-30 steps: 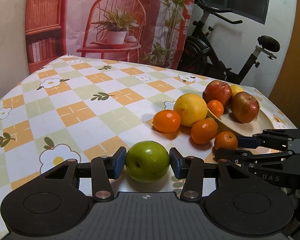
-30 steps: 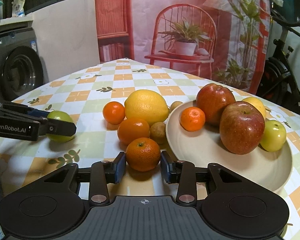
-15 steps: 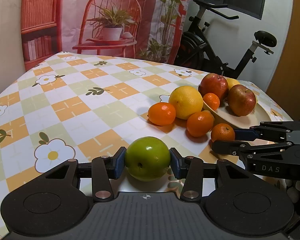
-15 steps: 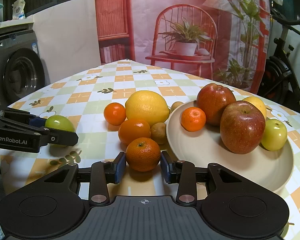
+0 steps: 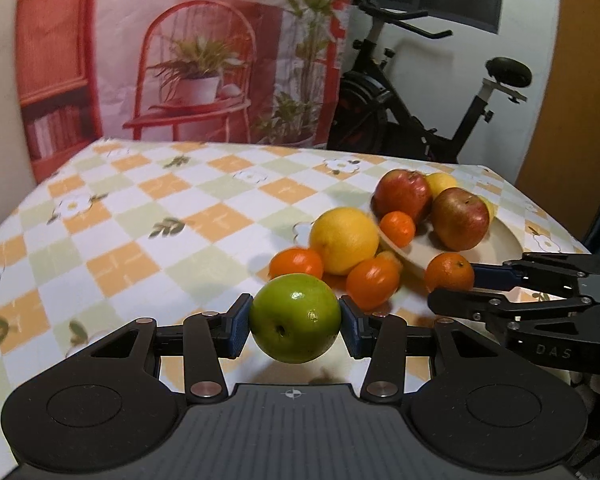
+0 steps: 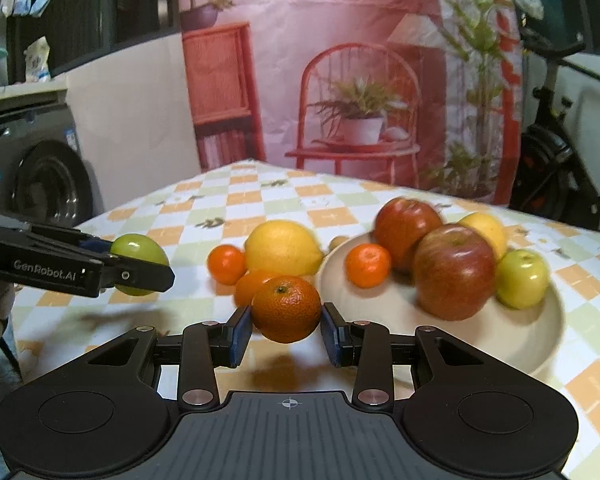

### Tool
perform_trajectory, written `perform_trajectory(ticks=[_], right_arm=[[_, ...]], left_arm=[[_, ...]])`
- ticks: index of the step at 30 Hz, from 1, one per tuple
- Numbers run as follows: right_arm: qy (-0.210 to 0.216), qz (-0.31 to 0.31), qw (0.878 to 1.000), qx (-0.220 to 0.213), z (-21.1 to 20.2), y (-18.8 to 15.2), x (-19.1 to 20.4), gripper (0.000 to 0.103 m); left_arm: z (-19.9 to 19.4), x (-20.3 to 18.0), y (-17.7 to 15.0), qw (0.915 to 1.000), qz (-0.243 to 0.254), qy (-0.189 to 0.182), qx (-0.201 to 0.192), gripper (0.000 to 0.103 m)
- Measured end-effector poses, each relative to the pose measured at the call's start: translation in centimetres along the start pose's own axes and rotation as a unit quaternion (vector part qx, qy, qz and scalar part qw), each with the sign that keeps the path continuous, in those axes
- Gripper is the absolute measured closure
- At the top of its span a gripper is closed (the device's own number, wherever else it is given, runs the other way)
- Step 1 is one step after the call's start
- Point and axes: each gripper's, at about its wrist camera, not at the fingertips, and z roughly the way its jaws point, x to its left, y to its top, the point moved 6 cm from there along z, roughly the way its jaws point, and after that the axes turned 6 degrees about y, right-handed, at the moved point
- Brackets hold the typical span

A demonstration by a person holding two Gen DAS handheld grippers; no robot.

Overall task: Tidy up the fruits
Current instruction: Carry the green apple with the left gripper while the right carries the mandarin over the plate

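Gripped green apple (image 5: 295,317) in left gripper (image 5: 295,322), tangerine (image 6: 286,309) in right gripper (image 6: 286,330); pads clenched on each; both fruits lifted clear of tablecloth (image 5: 140,232), prob. for carrying to cream plate (image 6: 512,336) w/ apples nearby.

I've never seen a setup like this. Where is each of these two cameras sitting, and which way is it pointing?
Left wrist view: sits on the left gripper, looking along its fingers across the table; they clamp a green apple, with the right gripper at the right.
Right wrist view: sits on the right gripper, facing the plate; its fingers clamp an orange, with the left gripper at the left.
Shared: the plate, the big yellow citrus, and each other's gripper.
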Motion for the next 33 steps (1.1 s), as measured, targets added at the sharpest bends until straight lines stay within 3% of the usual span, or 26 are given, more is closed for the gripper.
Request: perform_trajectory(ticks=[7, 15, 22, 33], right_arm=[[-0.026, 0.037, 0.998, -0.048, -2.7, 1.0, -3.5, 0.068], [-0.070, 0.070, 0.993, -0.064, -4.7, 0.1, -8.1, 0.068], [-0.106, 0.081, 0.989, -0.057, -4.8, -0.5, -11.4, 0.068], [-0.129, 0.090, 0.987, -0.020, -2.7, -0.6, -14.3, 0.068]], left_arm=[[0.9, -3.0, 3.1, 0.9992, 0.032, -0.022, -0.012, 0.054], [3.2, -8.2, 4.9, 0.9943, 0.091, -0.055, -0.013, 0.054], [6.3, -11.4, 4.6, 0.9895, 0.126, -0.071, 0.010, 0.054], [8.7, -12.3, 4.2, 0.9846, 0.157, -0.067, 0.036, 0.054]])
